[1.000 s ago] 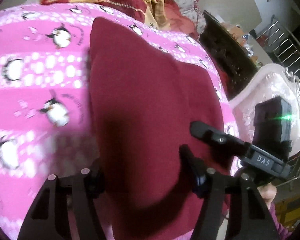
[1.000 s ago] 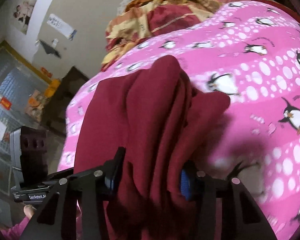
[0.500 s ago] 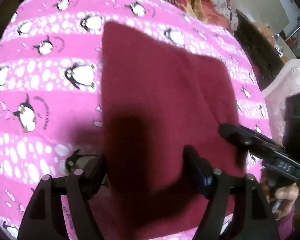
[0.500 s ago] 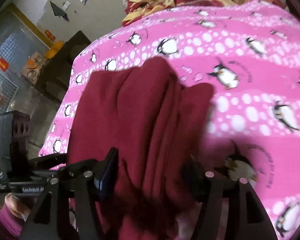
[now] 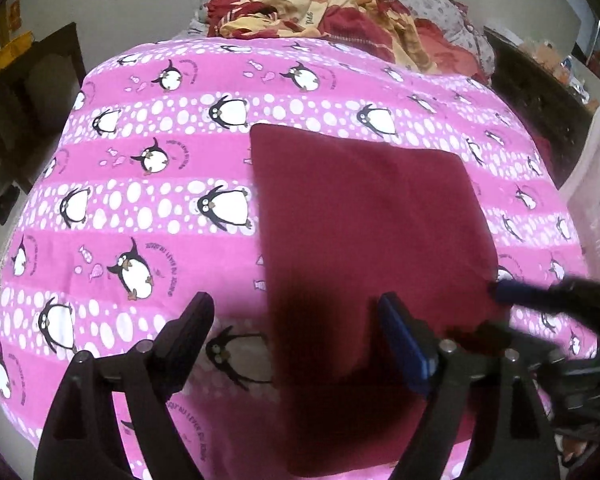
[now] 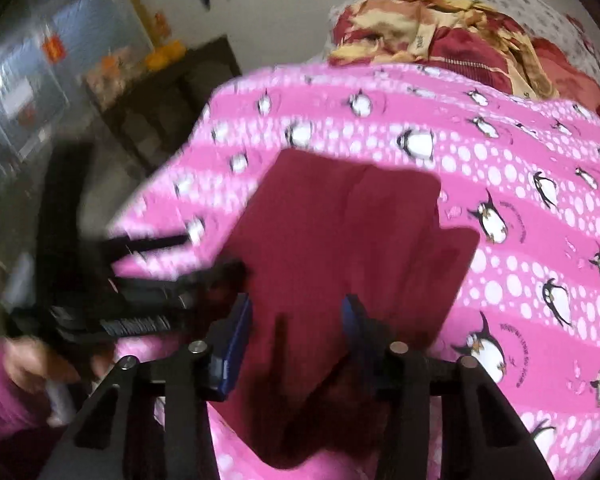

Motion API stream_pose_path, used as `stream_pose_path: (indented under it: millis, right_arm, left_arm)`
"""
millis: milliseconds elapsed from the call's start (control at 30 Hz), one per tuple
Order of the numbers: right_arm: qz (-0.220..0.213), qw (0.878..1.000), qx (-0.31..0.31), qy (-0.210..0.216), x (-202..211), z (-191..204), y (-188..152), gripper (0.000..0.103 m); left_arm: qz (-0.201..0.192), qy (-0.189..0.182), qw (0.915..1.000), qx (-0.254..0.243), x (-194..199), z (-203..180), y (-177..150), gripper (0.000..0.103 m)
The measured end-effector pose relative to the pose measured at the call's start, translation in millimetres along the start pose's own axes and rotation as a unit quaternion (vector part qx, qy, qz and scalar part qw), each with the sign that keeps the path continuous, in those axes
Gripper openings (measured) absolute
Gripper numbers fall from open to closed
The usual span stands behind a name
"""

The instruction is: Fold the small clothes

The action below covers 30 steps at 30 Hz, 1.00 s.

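Observation:
A dark red garment (image 5: 364,224) lies folded flat on the pink penguin bedsheet (image 5: 148,208); it also shows in the right wrist view (image 6: 340,248). My left gripper (image 5: 296,320) is open above its near left edge and holds nothing. My right gripper (image 6: 296,316) is open over the garment's near end, its jaws apart with the cloth lying below them. The right gripper shows blurred at the right in the left wrist view (image 5: 548,300). The left gripper shows blurred at the left in the right wrist view (image 6: 140,264).
A heap of red and yellow bedding (image 5: 332,12) lies at the far end of the bed. Dark furniture (image 5: 28,96) stands to the left and a pale carved bed frame (image 5: 596,192) to the right. The sheet's near edge drops off below the grippers.
Both grippers have pulled back and up from the garment. The bunched cloth that sat between the right jaws now lies flat on the sheet. The left gripper has shifted left of the garment.

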State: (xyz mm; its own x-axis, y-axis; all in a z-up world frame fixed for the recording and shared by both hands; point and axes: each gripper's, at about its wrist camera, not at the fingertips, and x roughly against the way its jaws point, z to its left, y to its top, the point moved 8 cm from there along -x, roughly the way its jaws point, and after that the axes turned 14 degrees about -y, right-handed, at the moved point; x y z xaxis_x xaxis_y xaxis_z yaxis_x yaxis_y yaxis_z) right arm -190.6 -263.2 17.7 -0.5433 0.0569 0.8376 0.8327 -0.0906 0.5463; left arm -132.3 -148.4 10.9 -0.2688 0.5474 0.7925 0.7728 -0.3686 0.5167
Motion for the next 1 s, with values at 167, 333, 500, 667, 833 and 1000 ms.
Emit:
stream_pose_path:
  millis: [167, 333, 500, 667, 833, 1000]
  right_arm:
    - [0.031, 0.999, -0.017, -0.019, -23.0, -13.2, -35.3, 0.035]
    - [0.019, 0.999, -0.003, -0.039, -19.0, -10.7, -42.5, 0.035]
    - [0.012, 0.999, -0.024, -0.032, -0.6, -14.5, -41.3, 0.039]
    - [-0.025, 0.997, -0.045, -0.057, 24.9, -18.4, -26.3, 0.064]
    - [-0.044, 0.993, -0.064, -0.093, 37.9, -23.4, -17.6, 0.072]
    - [-0.045, 0.991, -0.093, -0.089, 41.4, -23.7, -15.2, 0.077]
  left_arm:
    - [-0.024, 0.01, 0.9997, 0.002, 6.5, 2.3, 0.9, 0.084]
    - [-0.028, 0.009, 0.9996, 0.006, 9.4, -1.4, 1.9, 0.084]
    - [-0.041, 0.012, 0.9991, 0.002, 19.7, -5.1, 2.1, 0.084]
    - [-0.058, 0.021, 0.9981, -0.006, 33.3, -9.6, 3.6, 0.084]
    - [-0.072, 0.027, 0.997, -0.012, 45.1, -14.1, 3.6, 0.084]
    - [-0.078, 0.031, 0.9964, -0.016, 52.1, -16.6, 2.2, 0.084]
